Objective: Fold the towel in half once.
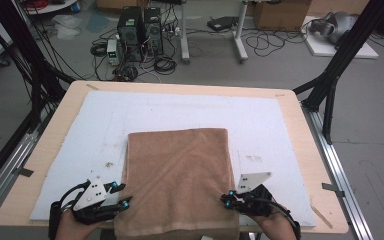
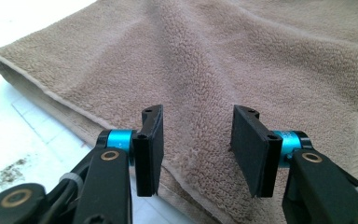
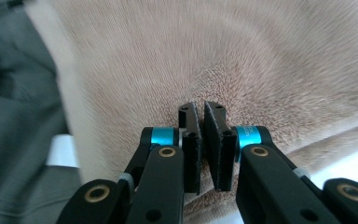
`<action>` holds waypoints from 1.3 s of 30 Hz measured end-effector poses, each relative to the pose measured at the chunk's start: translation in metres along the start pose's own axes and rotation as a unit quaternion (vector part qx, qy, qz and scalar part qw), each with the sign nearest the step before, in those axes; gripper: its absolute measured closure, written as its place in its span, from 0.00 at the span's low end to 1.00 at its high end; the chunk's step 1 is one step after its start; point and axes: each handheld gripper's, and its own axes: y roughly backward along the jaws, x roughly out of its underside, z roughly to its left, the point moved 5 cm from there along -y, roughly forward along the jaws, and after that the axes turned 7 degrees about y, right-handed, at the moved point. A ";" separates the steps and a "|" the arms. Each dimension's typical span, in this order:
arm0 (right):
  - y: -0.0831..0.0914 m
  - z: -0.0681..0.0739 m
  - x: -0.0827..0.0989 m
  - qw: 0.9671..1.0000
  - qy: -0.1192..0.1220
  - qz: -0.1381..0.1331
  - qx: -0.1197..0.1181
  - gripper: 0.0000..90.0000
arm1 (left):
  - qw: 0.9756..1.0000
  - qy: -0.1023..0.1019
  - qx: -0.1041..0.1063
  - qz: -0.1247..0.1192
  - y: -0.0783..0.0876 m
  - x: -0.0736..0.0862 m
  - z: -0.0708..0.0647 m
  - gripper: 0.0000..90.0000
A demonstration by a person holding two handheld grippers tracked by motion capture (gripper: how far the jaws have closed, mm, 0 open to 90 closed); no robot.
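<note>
A folded brown towel (image 1: 177, 175) lies on the white mat (image 1: 180, 107), its near end hanging over the table's front edge. My left gripper (image 1: 120, 195) sits at the towel's near left edge. In the left gripper view its jaws (image 2: 198, 149) stand open, straddling the towel's (image 2: 237, 56) hemmed edge without pressing on it. My right gripper (image 1: 228, 198) is at the towel's near right edge. In the right gripper view that gripper (image 3: 201, 135) is shut on a pinch of the towel (image 3: 261, 56), and folds in the pile run toward the pads.
The mat covers most of a wooden table (image 1: 300, 145). Some dark crumbs (image 2: 9, 172) lie on the mat left of the towel. Black frame legs (image 1: 330, 85) stand at the table's far corners. Computers and cables (image 1: 140, 32) sit on the floor beyond.
</note>
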 end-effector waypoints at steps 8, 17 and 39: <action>0.043 0.031 -0.005 1.000 0.011 -0.026 -0.008 0.91 | 1.000 0.007 -0.004 -0.008 0.001 -0.004 0.004 0.60; 0.040 -0.001 -0.010 0.999 -0.011 -0.029 0.026 0.71 | 1.000 0.010 -0.008 0.006 -0.016 -0.021 0.020 0.61; -0.028 -0.160 -0.042 0.986 -0.076 -0.017 0.149 0.44 | 0.984 0.123 -0.123 0.038 -0.098 -0.053 0.140 0.51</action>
